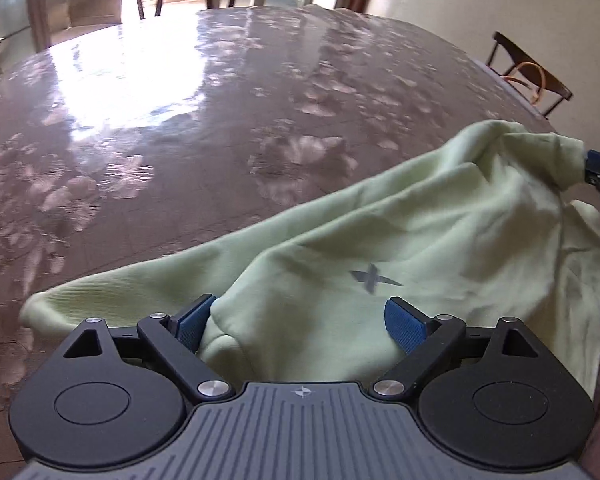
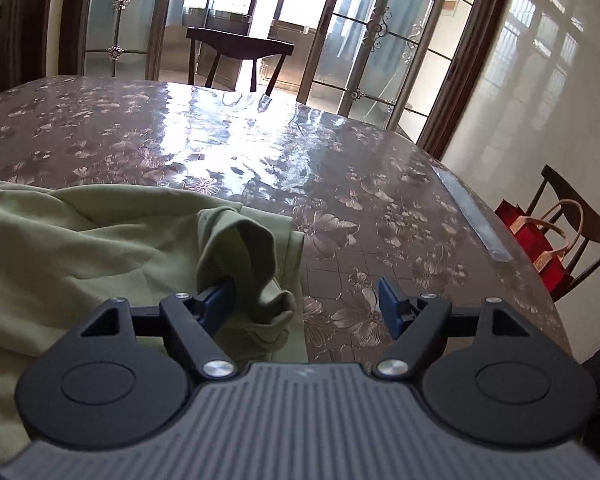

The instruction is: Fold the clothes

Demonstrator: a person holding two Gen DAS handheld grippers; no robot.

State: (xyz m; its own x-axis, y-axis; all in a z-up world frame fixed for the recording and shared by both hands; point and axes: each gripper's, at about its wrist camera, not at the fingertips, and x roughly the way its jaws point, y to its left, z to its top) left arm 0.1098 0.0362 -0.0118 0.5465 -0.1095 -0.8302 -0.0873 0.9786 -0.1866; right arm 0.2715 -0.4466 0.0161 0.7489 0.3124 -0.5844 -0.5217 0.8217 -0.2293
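Glossy brown floral-patterned worktop [image 1: 172, 128] carries the pale green soft knit garment [image 1: 380, 240], rumpled along its near edge. My left tool [image 1: 296, 324] stands wide open, cloth bulging between the ribbed blue pads without being pinched. My right tool [image 2: 308, 308] is spread too; a loose fold drapes against its left pad [image 2: 220, 300].

We see our left gripper [image 1: 300, 324] and right gripper [image 2: 306, 308] built alike: black linkage arms with silver screws, round black housings, ribbed grey bodies bearing a small cross mark, textured blue fingertip pads [image 1: 404, 326]
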